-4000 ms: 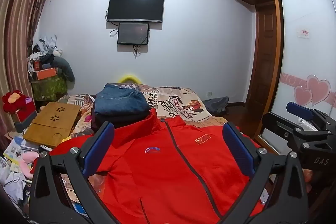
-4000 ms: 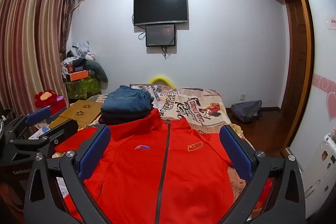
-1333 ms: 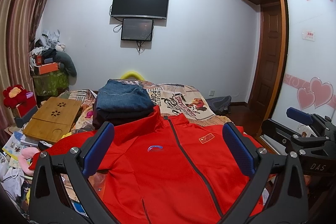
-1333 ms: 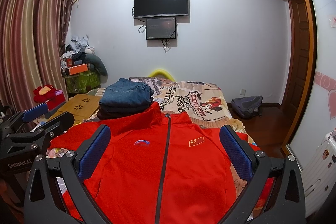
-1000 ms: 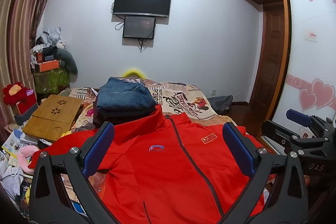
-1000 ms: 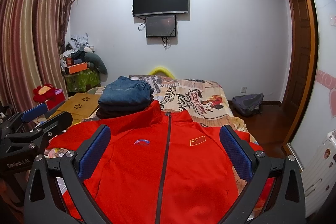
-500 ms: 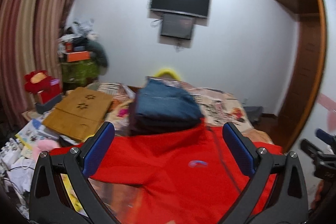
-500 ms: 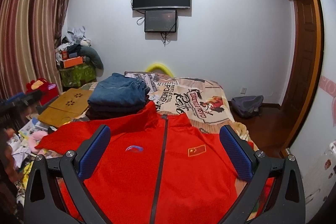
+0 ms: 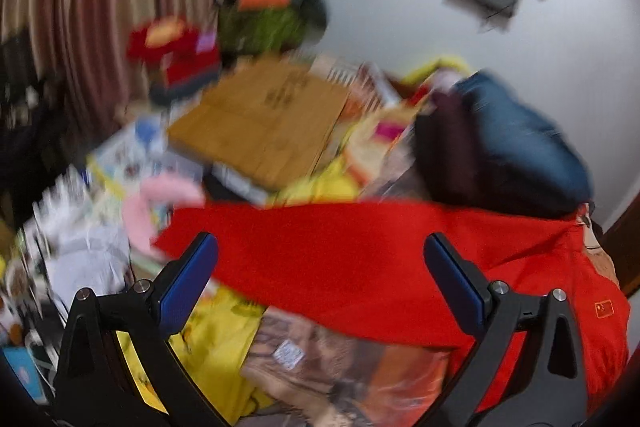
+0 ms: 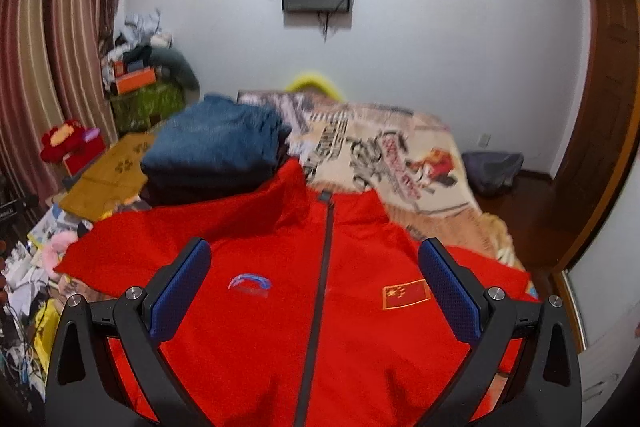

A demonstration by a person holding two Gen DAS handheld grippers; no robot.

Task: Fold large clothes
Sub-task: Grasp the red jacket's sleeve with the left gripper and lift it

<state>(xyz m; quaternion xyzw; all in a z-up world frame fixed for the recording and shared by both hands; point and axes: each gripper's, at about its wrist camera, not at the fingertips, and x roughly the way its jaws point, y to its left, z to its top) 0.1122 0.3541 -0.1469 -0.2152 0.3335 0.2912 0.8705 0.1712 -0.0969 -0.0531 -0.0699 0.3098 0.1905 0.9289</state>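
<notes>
A red zip jacket (image 10: pixel 320 307) lies spread face up on the bed, zip closed, collar toward the far wall, with a flag patch on its chest. My right gripper (image 10: pixel 314 287) hovers open above the chest, one finger on each side of the zip. In the blurred left wrist view the jacket's left sleeve (image 9: pixel 320 251) stretches out toward the bed's left edge. My left gripper (image 9: pixel 320 283) hangs open over that sleeve with nothing between its fingers.
A stack of folded blue and dark clothes (image 10: pixel 216 151) sits just behind the collar. A wooden lap desk (image 9: pixel 260 119), papers and toys crowd the left side. A patterned blanket (image 10: pixel 384 155) covers the far bed. A wardrobe and door stand at right.
My left gripper has swung sharply left and tilted down from the jacket's body to the left sleeve. My right gripper has dipped closer over the chest. Both stay open.
</notes>
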